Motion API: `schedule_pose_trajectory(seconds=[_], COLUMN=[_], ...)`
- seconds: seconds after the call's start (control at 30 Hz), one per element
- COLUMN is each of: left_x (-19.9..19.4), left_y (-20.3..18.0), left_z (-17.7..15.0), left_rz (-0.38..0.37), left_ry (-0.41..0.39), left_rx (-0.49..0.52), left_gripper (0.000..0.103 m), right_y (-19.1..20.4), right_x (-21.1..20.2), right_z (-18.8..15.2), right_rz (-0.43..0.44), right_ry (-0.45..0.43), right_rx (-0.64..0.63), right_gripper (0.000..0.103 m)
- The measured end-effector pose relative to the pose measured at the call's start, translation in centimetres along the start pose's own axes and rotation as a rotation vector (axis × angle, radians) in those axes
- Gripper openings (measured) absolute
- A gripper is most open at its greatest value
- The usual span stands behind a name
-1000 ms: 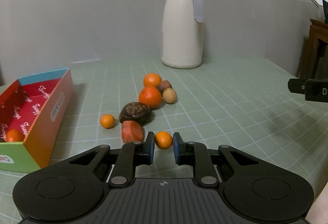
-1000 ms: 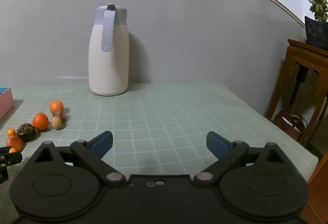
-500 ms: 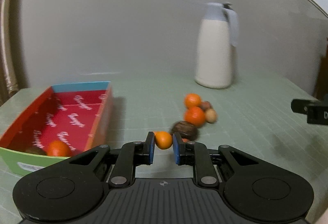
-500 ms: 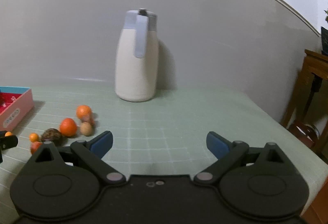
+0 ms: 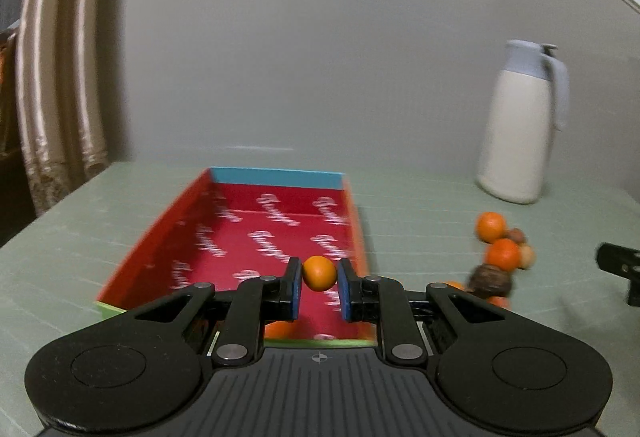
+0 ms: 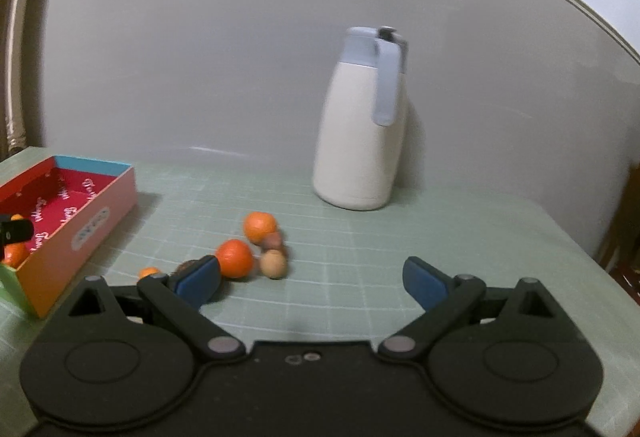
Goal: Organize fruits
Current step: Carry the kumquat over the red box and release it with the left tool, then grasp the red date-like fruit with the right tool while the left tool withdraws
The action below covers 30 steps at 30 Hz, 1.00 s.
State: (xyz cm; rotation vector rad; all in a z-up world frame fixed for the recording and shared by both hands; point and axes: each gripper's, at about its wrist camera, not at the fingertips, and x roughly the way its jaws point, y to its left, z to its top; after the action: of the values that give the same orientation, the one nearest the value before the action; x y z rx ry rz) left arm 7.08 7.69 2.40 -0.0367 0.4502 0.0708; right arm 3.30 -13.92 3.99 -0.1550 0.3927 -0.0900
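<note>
My left gripper (image 5: 319, 287) is shut on a small orange fruit (image 5: 319, 272) and holds it above the near end of the red box (image 5: 280, 233). Another orange fruit (image 5: 280, 329) lies in the box under the fingers. To the right, a cluster of fruits (image 5: 500, 257) rests on the green cloth. In the right wrist view my right gripper (image 6: 312, 279) stands open and empty above the cloth, just right of two oranges (image 6: 234, 258), a tan round fruit (image 6: 273, 264) and a dark fruit partly hidden by its left finger. The box (image 6: 80, 221) is at far left.
A cream jug with a grey lid (image 6: 362, 125) stands against the wall at the back of the table. A curtain (image 5: 52, 77) hangs at the left. The table's right edge (image 6: 592, 261) drops off near wooden furniture.
My left gripper has carried the small orange fruit left from the fruit cluster to above the red box. The right gripper has swung left, bringing the fruits and the box into its view.
</note>
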Motion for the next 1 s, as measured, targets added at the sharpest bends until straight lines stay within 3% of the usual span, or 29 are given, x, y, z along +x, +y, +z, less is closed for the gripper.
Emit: schedule_pose_trajectory(seconds=[0.3, 0.57, 0.63, 0.7, 1.0], left_x=[2.1, 2.5, 2.4, 2.0, 0.3], left_y=[4.5, 6.7, 6.6, 6.3, 5.3], left_z=[0.1, 0.0, 0.0, 0.0, -0.3], left_rz=[0.086, 0.104, 0.101, 0.107, 0.095], left_ry=[0.037, 0.039, 0.037, 0.019, 0.005], left_rx=[-0.046, -0.103, -0.094, -0.086, -0.056], left_gripper=[0.019, 0.02, 0.032, 0.059, 0.061], right_y=[1.4, 2.2, 2.3, 2.4, 3.0], right_x=[1.0, 1.4, 1.5, 1.5, 1.9], right_z=[0.3, 0.2, 0.2, 0.1, -0.1], right_rz=[0.015, 0.018, 0.019, 0.02, 0.04], right_ry=[0.002, 0.013, 0.016, 0.019, 0.034], right_rx=[0.007, -0.014, -0.014, -0.017, -0.023], right_gripper=[0.098, 0.098, 0.098, 0.098, 0.098])
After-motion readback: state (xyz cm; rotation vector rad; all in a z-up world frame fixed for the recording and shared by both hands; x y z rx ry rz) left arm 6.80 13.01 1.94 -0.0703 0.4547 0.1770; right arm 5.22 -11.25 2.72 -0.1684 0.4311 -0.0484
